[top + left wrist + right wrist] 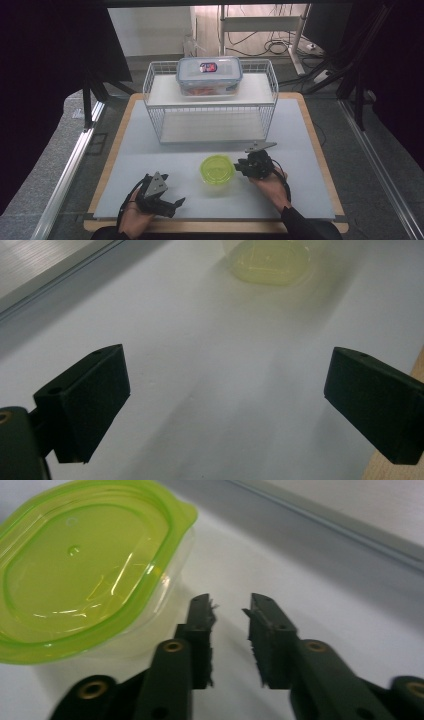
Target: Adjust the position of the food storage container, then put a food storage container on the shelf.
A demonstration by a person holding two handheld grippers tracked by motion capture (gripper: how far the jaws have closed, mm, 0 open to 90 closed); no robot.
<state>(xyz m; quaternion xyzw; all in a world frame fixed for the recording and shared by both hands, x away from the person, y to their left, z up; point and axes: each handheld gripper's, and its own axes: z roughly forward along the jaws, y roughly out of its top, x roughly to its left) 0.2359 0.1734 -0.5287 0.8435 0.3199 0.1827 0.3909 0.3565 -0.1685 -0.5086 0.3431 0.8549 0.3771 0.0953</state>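
Observation:
A small clear container with a lime-green lid (pixel 217 169) stands on the white table mat, front centre. My right gripper (pixel 240 168) lies just right of it, pointing at its side. In the right gripper view the jaws (pixel 230 607) stand a little apart with nothing between them, and the container (pixel 85 565) sits just left of the left jaw. My left gripper (pixel 175 204) rests near the front left of the mat, open wide and empty. Its view shows both jaws (pixel 225 390) far apart over bare mat, with the container (pixel 270 262) blurred farther off.
A white wire rack (pixel 155 95) stands at the back of the mat. On its upper shelf sits a clear box with a blue-rimmed lid (pixel 209 75). A wooden table edge (pixel 320 145) borders the mat, and dark curtains hang on both sides.

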